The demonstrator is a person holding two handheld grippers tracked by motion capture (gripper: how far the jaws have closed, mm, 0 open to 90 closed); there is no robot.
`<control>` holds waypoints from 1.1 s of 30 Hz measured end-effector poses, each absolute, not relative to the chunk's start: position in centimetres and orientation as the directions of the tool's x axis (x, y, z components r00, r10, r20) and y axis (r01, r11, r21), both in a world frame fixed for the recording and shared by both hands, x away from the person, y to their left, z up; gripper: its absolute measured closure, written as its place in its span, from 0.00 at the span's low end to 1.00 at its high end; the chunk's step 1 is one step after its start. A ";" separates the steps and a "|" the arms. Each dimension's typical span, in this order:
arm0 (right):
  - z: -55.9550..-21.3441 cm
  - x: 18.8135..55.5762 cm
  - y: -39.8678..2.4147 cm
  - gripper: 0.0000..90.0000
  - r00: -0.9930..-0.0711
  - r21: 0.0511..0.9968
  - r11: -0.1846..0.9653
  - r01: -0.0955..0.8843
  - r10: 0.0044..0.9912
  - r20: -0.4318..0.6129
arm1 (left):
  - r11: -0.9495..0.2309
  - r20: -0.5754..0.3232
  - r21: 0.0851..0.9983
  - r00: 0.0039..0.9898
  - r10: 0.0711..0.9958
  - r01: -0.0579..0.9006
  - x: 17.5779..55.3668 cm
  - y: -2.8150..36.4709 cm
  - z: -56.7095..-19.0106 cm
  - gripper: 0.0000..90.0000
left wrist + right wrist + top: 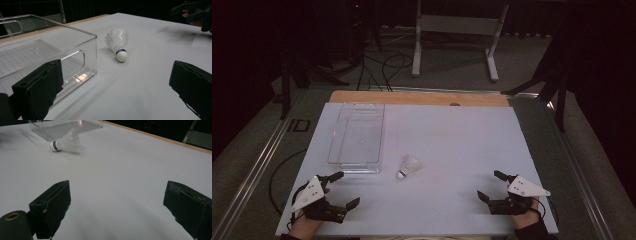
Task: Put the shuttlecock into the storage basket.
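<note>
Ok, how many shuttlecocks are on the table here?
1: a white feathered shuttlecock with a blue-banded cork, lying on its side on the white table, just right of the clear plastic bin.

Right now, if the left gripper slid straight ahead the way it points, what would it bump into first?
Probably the shuttlecock. It lies ahead between the open left gripper jaws, beside the clear plastic bin, though the left jaw might clip the bin's corner; depth is unclear.

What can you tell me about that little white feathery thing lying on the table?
It is a shuttlecock, with a white skirt that looks like feathers, a rounded white cork head and a thin blue band with small lettering just behind the head. It lies on its side on the white table top, head toward the person, skirt pointing away. It sits just right of the clear plastic bin, close but apart. Nothing touches it except the table.
</note>
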State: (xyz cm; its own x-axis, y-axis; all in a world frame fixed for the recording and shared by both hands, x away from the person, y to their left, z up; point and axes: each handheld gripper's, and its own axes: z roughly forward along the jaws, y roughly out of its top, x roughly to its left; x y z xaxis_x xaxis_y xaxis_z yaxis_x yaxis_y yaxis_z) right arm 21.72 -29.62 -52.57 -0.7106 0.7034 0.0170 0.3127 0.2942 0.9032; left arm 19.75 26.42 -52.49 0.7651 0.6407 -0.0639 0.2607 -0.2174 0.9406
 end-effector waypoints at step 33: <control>-52.3 21.7 -29.4 0.09 -0.695 0.905 0.293 0.308 0.719 0.005 | -0.287 -0.126 0.882 0.775 0.619 0.372 20.7 25.3 -50.2 0.00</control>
